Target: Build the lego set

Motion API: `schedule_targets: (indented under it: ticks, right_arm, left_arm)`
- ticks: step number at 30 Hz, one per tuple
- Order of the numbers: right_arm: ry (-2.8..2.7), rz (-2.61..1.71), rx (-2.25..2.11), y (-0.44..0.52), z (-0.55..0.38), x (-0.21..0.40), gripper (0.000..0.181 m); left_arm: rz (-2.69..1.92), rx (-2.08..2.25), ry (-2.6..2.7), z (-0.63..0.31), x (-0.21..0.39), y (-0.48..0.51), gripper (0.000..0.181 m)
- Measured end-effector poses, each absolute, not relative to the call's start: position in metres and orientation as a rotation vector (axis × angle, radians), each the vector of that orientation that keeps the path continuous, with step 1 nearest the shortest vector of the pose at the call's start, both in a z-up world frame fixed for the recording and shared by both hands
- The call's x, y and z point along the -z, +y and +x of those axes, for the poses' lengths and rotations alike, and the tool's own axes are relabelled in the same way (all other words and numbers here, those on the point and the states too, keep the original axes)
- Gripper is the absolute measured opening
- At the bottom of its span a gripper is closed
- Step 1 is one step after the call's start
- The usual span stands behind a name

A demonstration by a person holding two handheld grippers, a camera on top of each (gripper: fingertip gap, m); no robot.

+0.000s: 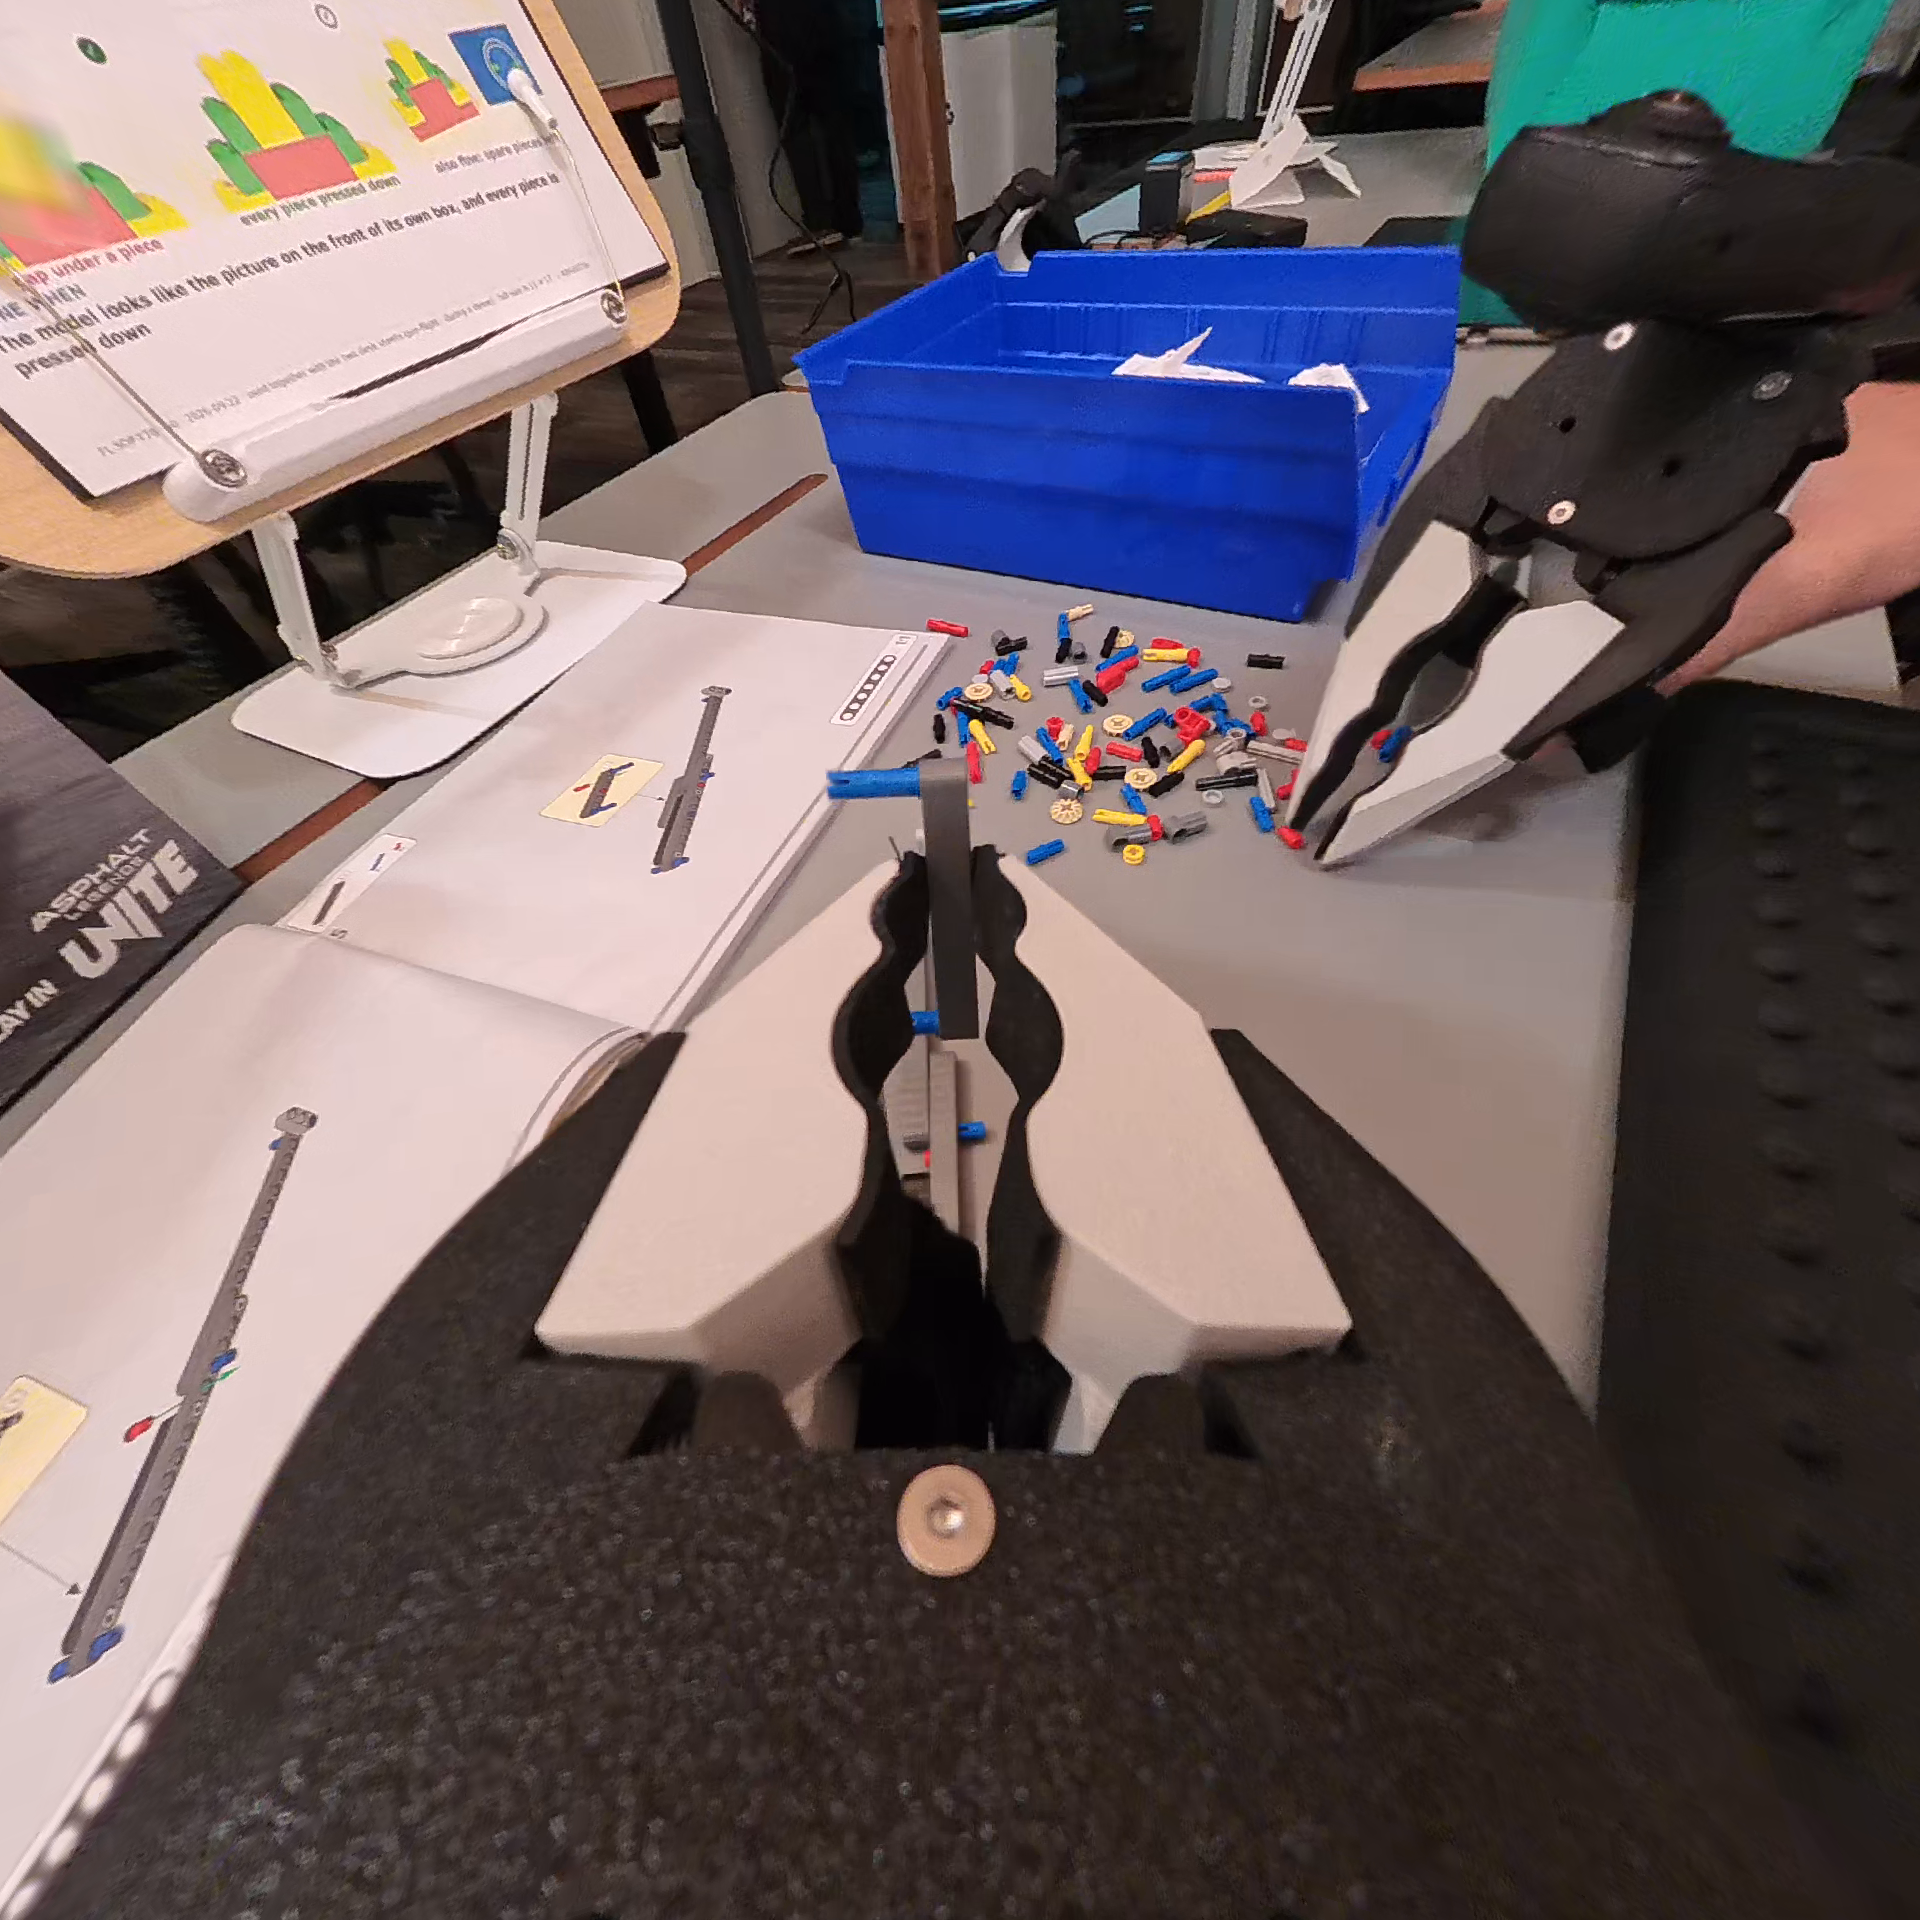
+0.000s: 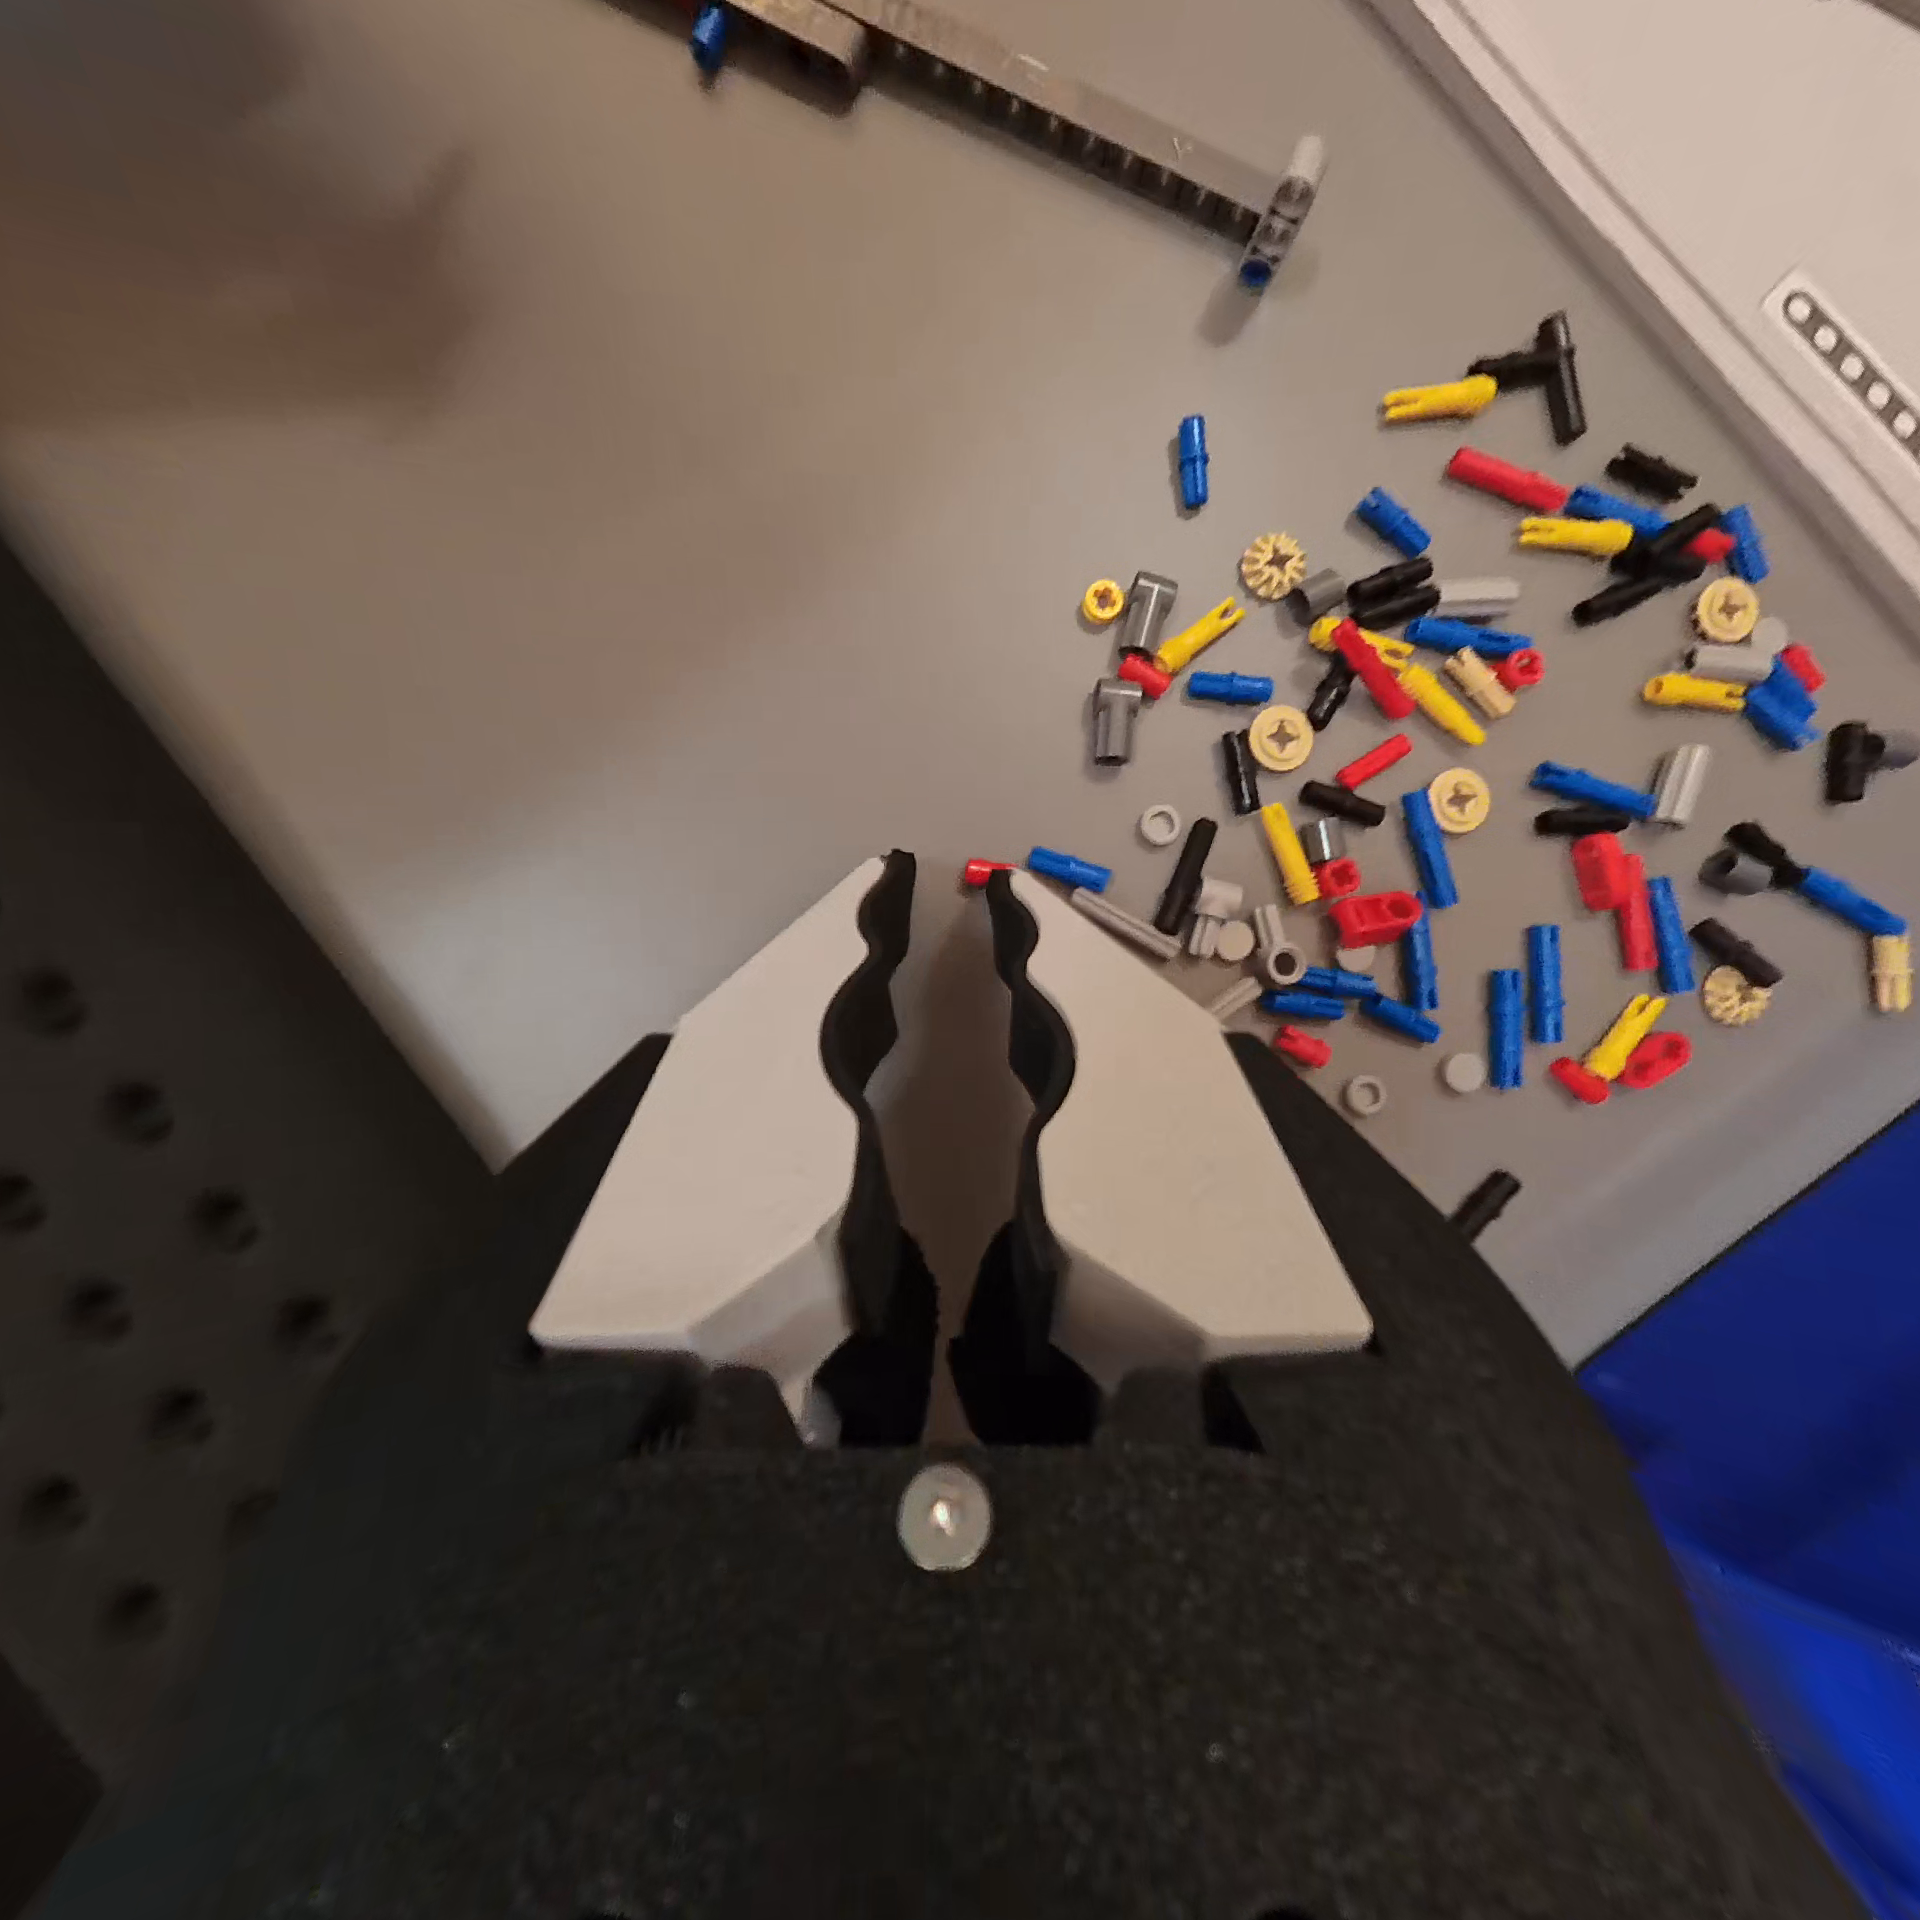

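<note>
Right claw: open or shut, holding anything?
Open and empty. The right claw shows bare grey table between its tips; a small red pin lies just beside the right tip, not gripped.

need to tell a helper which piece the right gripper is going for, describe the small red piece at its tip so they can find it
Start at the big blue plastic bin on the grey table; in front of it lies a scatter of small coloured pins and connectors. The small red piece lies at that scatter's near edge, against the right gripper's fingertip. A blue pin lies just beyond; unlike the other red pieces, this one sits apart from the cluster.
</note>
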State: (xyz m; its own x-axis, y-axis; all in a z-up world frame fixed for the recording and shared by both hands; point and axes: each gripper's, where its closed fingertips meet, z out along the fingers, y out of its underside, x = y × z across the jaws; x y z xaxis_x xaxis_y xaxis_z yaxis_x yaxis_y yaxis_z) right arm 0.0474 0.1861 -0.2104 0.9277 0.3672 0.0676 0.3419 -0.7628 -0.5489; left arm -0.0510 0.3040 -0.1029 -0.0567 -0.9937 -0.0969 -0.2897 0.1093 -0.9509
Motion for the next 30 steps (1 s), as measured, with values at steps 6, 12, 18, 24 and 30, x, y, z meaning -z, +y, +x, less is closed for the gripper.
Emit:
schedule_targets:
  ticks: [6, 12, 18, 24, 30]
  right_arm:
    - [-0.406, -2.464, -0.029, 0.186, 0.046, 0.213, 0.015]
    - [-0.331, -2.429, -0.033, 0.195, 0.045, 0.213, 0.014]
    - [-0.263, -2.41, -0.063, 0.202, 0.043, 0.213, 0.015]
    - [-0.291, -2.401, -0.021, 0.207, 0.042, 0.213, 0.011]
    - [-0.285, -2.389, -0.007, 0.203, 0.043, 0.213, 0.011]
  left_arm:
    - [-1.323, 1.034, 1.505, -0.051, 0.101, 0.3, 0.006]
    - [-1.309, 1.014, 1.517, -0.051, 0.103, 0.298, 0.007]
    - [-1.315, 1.02, 1.513, -0.051, 0.102, 0.299, 0.006]
    - [-1.312, 1.016, 1.516, -0.051, 0.103, 0.299, 0.007]
    - [-1.314, 1.017, 1.515, -0.051, 0.103, 0.299, 0.007]
